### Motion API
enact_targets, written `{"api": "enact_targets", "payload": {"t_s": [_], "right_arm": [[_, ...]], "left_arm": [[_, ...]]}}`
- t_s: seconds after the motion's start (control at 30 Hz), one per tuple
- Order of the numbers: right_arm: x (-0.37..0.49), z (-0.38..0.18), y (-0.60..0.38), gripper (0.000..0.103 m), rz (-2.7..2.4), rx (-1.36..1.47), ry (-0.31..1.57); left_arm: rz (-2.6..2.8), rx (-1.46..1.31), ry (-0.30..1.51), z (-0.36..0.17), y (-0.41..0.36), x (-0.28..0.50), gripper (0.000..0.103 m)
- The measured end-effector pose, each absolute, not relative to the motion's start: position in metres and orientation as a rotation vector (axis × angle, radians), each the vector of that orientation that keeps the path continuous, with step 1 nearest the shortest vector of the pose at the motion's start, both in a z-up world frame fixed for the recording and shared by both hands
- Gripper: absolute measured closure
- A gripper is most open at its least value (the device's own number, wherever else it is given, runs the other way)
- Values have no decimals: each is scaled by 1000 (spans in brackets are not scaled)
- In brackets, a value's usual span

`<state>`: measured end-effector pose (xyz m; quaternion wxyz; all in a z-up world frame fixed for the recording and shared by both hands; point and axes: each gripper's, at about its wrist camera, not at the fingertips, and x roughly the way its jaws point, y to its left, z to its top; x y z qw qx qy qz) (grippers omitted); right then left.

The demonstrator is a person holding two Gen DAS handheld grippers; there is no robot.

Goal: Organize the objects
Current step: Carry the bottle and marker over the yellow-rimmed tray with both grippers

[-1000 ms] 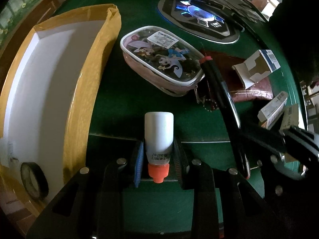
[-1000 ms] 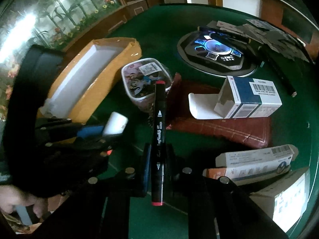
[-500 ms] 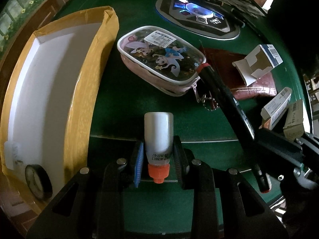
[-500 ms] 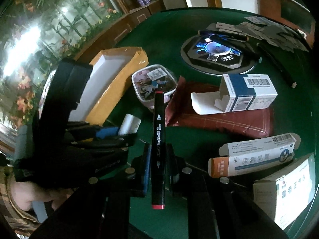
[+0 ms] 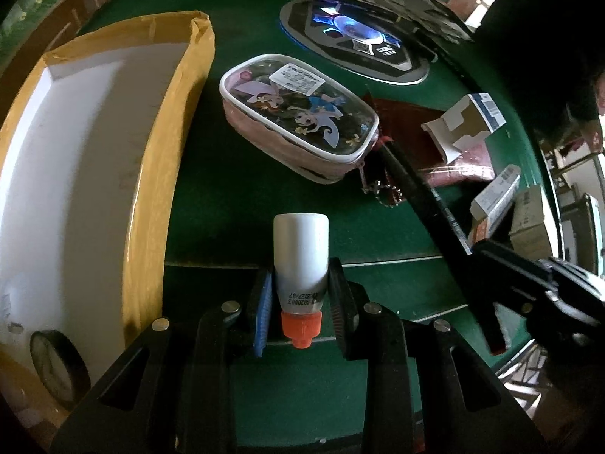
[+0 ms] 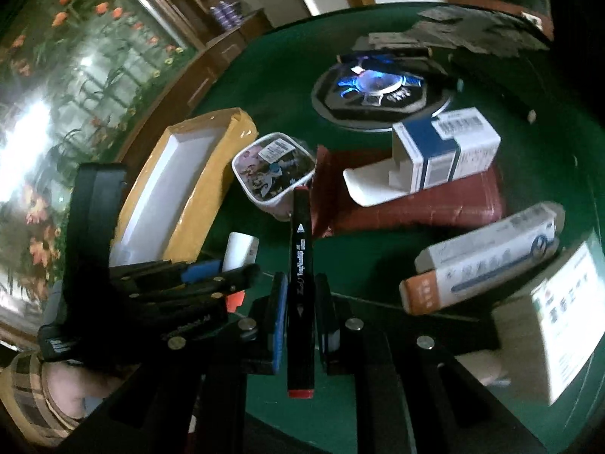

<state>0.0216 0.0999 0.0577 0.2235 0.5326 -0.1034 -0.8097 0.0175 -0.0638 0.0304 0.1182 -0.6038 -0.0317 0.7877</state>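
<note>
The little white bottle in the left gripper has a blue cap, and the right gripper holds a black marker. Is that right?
Almost. The bottle in the left gripper has an orange cap, not a blue one; the left wrist view shows it. The blue you see is a pad on the gripper's finger. The right gripper does hold a black marker.

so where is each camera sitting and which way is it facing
Left wrist: rides the left gripper, aimed steeply down at the green table; its jaws clamp a white bottle, tape-wrapped box to the left; the right gripper shows at right.
Right wrist: rides the right gripper, tilted down across the table; its jaws clamp a black marker; the left gripper and a hand show at left.
Shared: cartoon pencil case, bottle, marker, box.
</note>
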Motion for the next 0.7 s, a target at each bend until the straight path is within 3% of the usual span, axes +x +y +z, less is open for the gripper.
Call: {"api": "enact_targets", "payload": {"t_s": [0.7], "right_arm": [[20,73,79,91,-2336,1482,-452]], "left_arm": [[2296,-1614,75,65,-73,14,77]]}}
